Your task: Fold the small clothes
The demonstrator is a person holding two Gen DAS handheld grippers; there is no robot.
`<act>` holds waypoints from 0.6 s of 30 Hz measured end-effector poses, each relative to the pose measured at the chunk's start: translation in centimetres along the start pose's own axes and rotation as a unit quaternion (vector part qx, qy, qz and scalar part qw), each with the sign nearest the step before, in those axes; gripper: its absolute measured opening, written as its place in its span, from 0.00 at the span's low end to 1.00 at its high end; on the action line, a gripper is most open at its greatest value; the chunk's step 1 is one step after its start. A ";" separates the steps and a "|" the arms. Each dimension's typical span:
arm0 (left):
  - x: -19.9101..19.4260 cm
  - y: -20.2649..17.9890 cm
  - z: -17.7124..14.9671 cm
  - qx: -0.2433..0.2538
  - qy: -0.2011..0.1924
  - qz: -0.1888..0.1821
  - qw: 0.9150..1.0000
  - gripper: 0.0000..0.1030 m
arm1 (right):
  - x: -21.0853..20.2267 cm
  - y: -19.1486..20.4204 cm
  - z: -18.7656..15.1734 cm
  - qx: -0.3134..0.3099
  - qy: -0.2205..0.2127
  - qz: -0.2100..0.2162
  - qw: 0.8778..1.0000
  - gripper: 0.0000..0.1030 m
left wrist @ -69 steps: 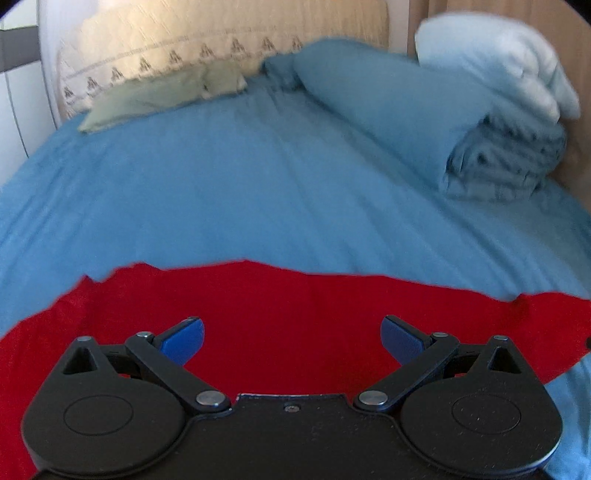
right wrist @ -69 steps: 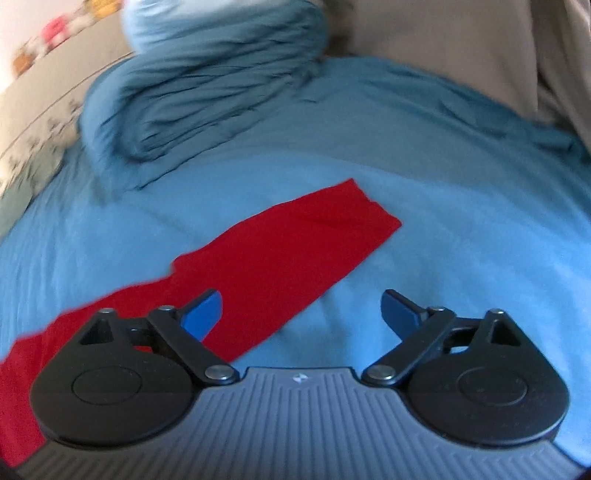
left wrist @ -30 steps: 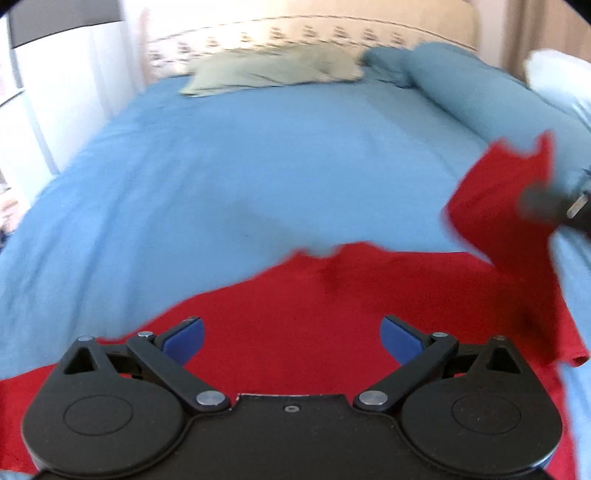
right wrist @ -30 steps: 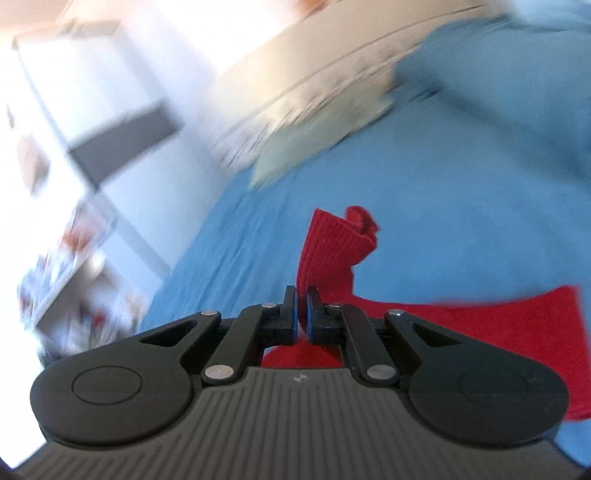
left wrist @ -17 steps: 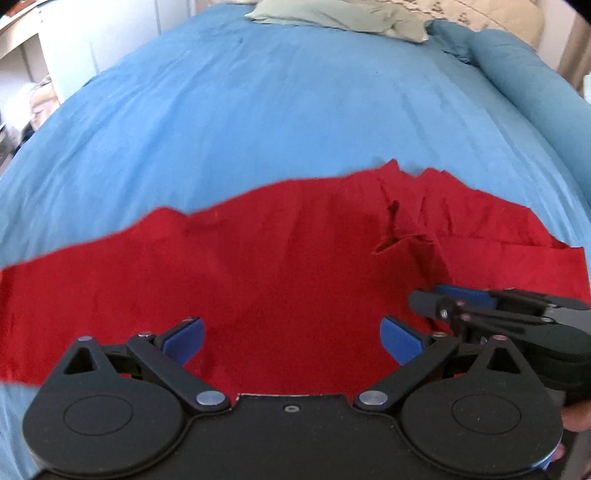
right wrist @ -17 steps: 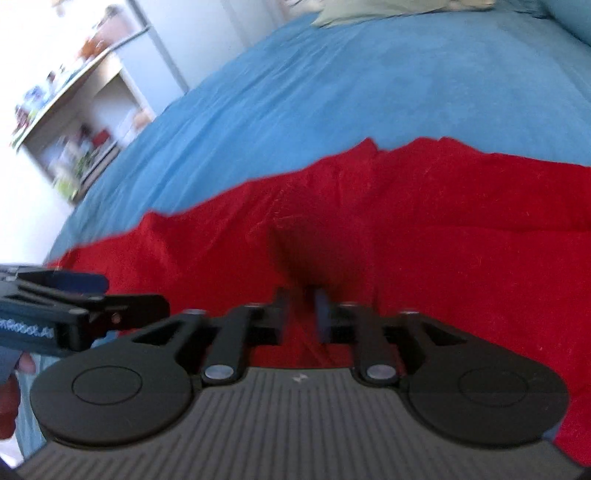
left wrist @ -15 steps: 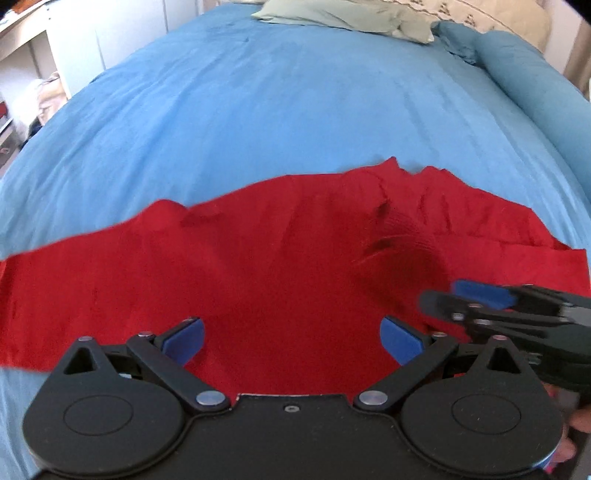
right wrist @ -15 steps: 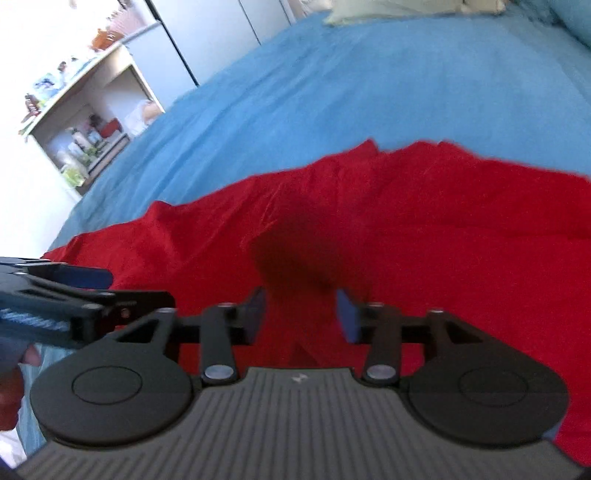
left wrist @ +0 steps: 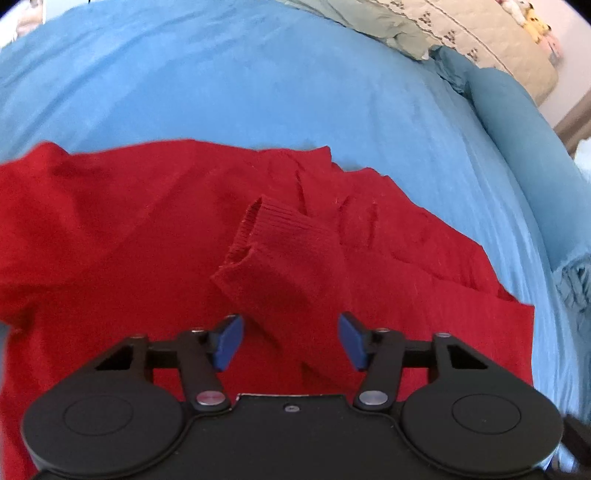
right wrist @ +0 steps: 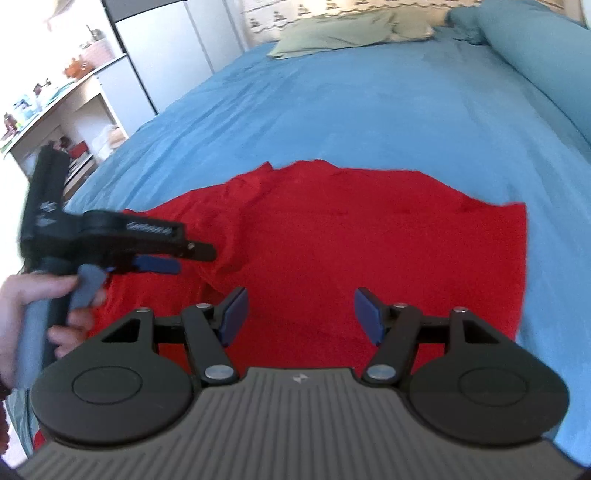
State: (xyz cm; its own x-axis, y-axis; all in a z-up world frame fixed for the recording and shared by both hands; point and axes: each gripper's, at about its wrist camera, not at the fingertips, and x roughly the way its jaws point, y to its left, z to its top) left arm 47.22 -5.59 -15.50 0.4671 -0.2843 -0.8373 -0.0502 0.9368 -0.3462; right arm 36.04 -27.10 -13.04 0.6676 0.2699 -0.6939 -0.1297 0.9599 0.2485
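Note:
A red sweater (left wrist: 110,240) lies spread on the blue bedsheet (left wrist: 258,85). One sleeve is folded over its body, ribbed cuff (left wrist: 266,229) up and pointing left. My left gripper (left wrist: 291,341) hangs low over that sleeve. Its jaws are closing, with the sleeve running between the blue pads (left wrist: 229,341), which do not visibly press it. In the right wrist view the red sweater (right wrist: 369,240) lies under my right gripper (right wrist: 301,314); its jaws are opening with nothing between them. The left gripper (right wrist: 159,264) shows there at the left, held by a hand (right wrist: 22,295).
A green pillow (right wrist: 332,37) and patterned headboard (left wrist: 498,33) sit at the far end of the bed. A rolled blue duvet (left wrist: 517,129) runs along the right side. White shelves (right wrist: 55,110) with small items and a cabinet (right wrist: 166,55) stand beyond the bed's left edge.
The right gripper brought the sleeve over the sweater's body, let it go, opened and drew back. The left gripper sank toward the sleeve and its jaws narrowed.

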 end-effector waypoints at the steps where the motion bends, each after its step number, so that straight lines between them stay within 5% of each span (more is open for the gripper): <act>1: 0.5 0.0 0.1 -0.005 -0.002 0.001 1.000 0.57 | -0.3 0.0 -0.4 0.001 -0.002 -0.007 1.000 0.77; 3: 0.8 -0.1 0.1 -0.006 -0.014 0.011 1.000 0.44 | -0.6 0.1 -0.8 0.004 -0.002 -0.015 1.000 0.77; 4: 1.0 -0.3 0.3 -0.003 -0.018 0.022 1.000 0.19 | -0.7 0.2 -0.9 0.007 -0.003 -0.019 1.000 0.77; 5: 1.1 -0.3 0.5 -0.002 -0.017 0.025 1.000 0.09 | -0.6 0.4 -1.0 0.009 -0.003 -0.022 1.000 0.77; 12: -1.9 -0.6 1.7 0.015 -0.056 0.019 0.998 0.07 | -0.1 0.1 -1.0 0.035 0.003 -0.047 0.998 0.77; 18: -5.1 1.6 1.8 0.027 -0.127 0.070 0.989 0.07 | -0.3 -0.7 -1.1 0.043 0.002 -0.071 0.997 0.77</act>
State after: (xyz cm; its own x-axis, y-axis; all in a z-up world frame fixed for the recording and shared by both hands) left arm 46.35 -2.22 -11.00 0.6661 -0.0978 -0.7394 -0.0864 0.9746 -0.2067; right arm 35.13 -27.75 -13.74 0.6713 0.1323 -0.7293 0.0290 0.9785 0.2042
